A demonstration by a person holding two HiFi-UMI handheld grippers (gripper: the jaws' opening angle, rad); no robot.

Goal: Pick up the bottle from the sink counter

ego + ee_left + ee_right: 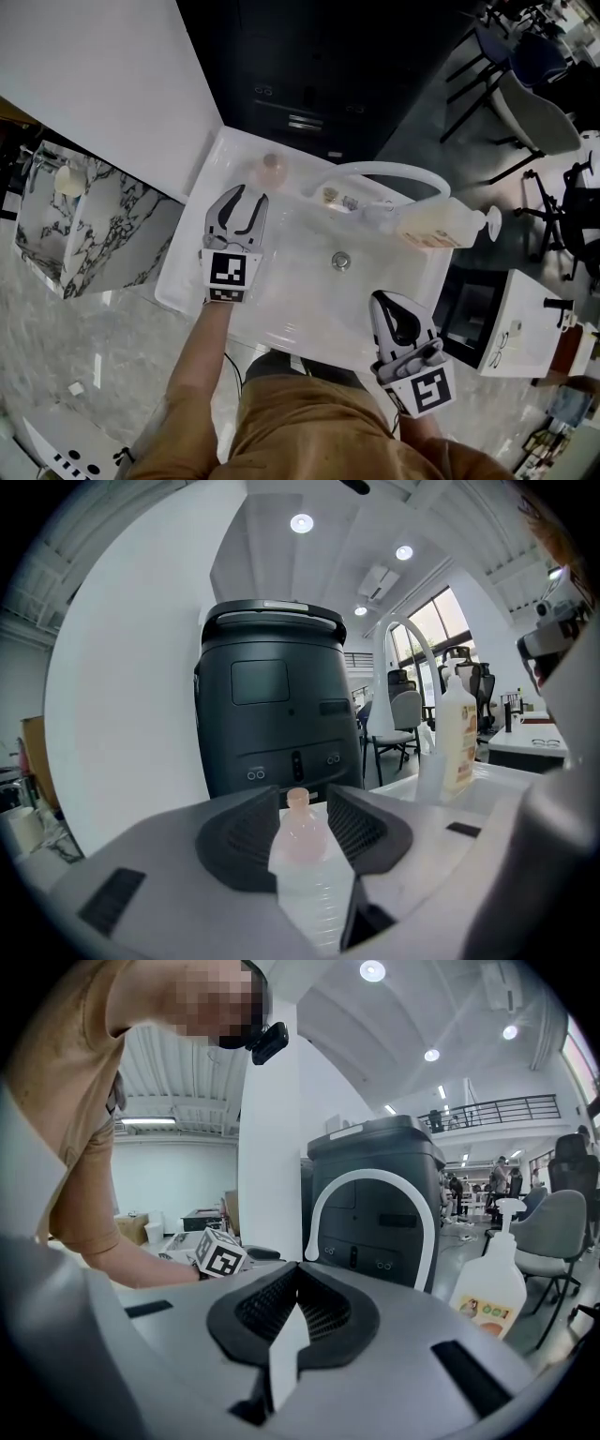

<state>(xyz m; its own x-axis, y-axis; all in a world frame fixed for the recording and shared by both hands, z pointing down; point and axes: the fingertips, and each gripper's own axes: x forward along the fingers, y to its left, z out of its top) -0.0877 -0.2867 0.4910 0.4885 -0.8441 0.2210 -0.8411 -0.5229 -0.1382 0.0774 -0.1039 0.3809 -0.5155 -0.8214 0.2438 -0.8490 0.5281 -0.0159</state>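
Observation:
A small clear bottle with a pink cap stands upright at the back left of the white sink counter. My left gripper is open just short of it, jaws pointing at it. In the left gripper view the bottle shows in the gap of the open left gripper, and neither pad touches it. Over the counter's front right edge my right gripper is shut and holds nothing. The right gripper view shows the right gripper with its jaws closed together.
A white arched faucet and a pump soap bottle stand at the back right of the basin, with the drain in its middle. A black machine stands behind the counter. A marbled box sits to the left.

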